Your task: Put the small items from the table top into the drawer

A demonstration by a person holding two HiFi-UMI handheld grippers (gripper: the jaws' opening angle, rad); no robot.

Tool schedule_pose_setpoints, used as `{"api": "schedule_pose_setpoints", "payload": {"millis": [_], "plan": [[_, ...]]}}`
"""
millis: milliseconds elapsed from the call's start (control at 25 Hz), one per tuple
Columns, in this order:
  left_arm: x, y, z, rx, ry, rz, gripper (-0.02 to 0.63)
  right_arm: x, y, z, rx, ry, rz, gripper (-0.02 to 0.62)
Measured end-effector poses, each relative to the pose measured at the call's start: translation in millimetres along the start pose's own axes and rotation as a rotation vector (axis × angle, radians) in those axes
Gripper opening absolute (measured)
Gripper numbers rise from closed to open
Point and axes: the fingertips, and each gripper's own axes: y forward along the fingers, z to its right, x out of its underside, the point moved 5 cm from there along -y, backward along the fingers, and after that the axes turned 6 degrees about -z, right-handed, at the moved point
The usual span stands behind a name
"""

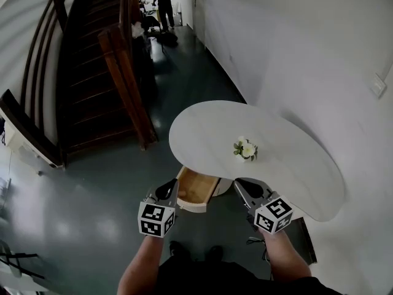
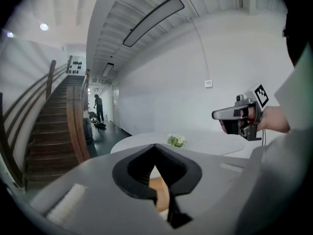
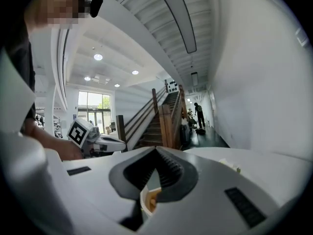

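A small white-and-green flower bunch (image 1: pixel 245 149) lies on the white rounded table (image 1: pixel 295 171); it is the only small item I can see on the top. Under the table's near edge a drawer (image 1: pixel 196 189) with a wooden inside stands pulled out. My left gripper (image 1: pixel 169 188) hangs at the drawer's left side and my right gripper (image 1: pixel 245 186) at its right side. Both are shut with nothing between the jaws. In the left gripper view the left gripper (image 2: pixel 155 147) points toward the flower bunch (image 2: pixel 176 141), with the right gripper (image 2: pixel 230 114) off to the right.
A wooden staircase (image 1: pixel 98 72) with a slanted post (image 1: pixel 126 85) rises to the left of the table. A white wall (image 1: pixel 295 42) runs along the right. A person (image 1: pixel 163 2) stands far down the dark-floored corridor. My own feet (image 1: pixel 193 251) are just below the drawer.
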Motion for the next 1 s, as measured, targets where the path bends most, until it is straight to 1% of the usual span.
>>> {"api": "schedule_pose_setpoints", "payload": {"millis": [160,320,480,720,880,1000], "plan": [[-7.0,-9.6,1.9,0.05,-0.03,0.056,0.011,-6.8,-3.4,1.6,0.003,0.015,0.024,0.011],[-14.0,-16.4,-3.9,0.093,-0.025,0.092,0.011,-15.8,-1.3,-2.8,0.019,0.018,0.042,0.011],[-19.1,-31.2,-20.7,0.127,-0.017,0.147,0.011,-20.3,9.4,-14.8,0.036,0.026,0.048,0.011],[-20.0,-45.7,-55.8,0.127,-0.016,0.182,0.011,-31.9,31.2,-40.9,0.034,0.013,0.064,0.011],[-22.1,-52.8,-69.6,0.12,-0.013,0.199,0.011,-39.9,42.8,-52.7,0.039,-0.028,0.064,0.011],[-23.3,-53.6,-76.6,0.116,-0.023,0.201,0.011,-41.8,48.5,-56.2,0.049,-0.03,0.065,0.011]]}}
